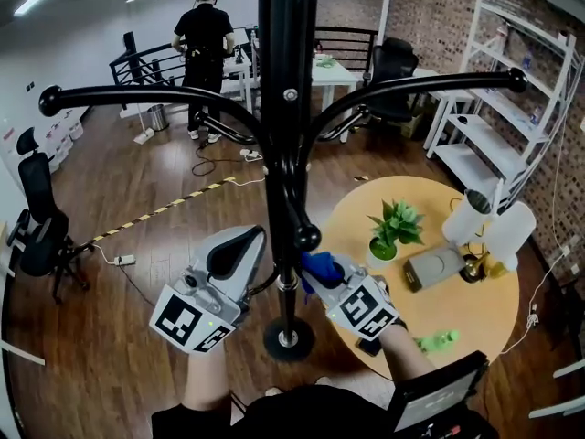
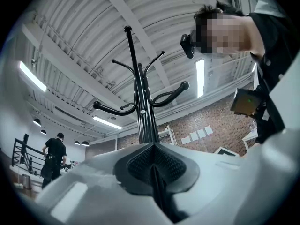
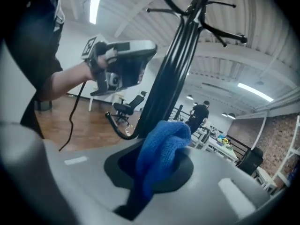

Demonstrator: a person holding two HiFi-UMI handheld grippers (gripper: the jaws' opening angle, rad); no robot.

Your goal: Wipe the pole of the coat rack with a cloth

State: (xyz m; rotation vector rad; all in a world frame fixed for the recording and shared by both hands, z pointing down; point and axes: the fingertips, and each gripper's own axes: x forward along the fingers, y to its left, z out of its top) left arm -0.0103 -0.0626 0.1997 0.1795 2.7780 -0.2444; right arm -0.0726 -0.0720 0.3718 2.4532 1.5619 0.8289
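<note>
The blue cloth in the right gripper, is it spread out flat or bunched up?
Bunched up. The blue cloth bulges as a rounded wad from the right gripper, jaws shut on it, beside the pole.

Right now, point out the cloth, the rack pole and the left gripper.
blue cloth (image 3: 161, 153): right gripper view, bunched fold between the jaws.
coat rack pole (image 1: 286, 186): head view, shaft below the upper hooks.
left gripper (image 2: 153, 161): left gripper view, seam of its closed jaws.

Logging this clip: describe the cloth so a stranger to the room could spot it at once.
Find the tall black coat rack pole in the middle of the room. Just right of it, the right gripper holds the cloth close to the pole. It is crumpled and bright blue, unlike the black rack beside it.
</note>
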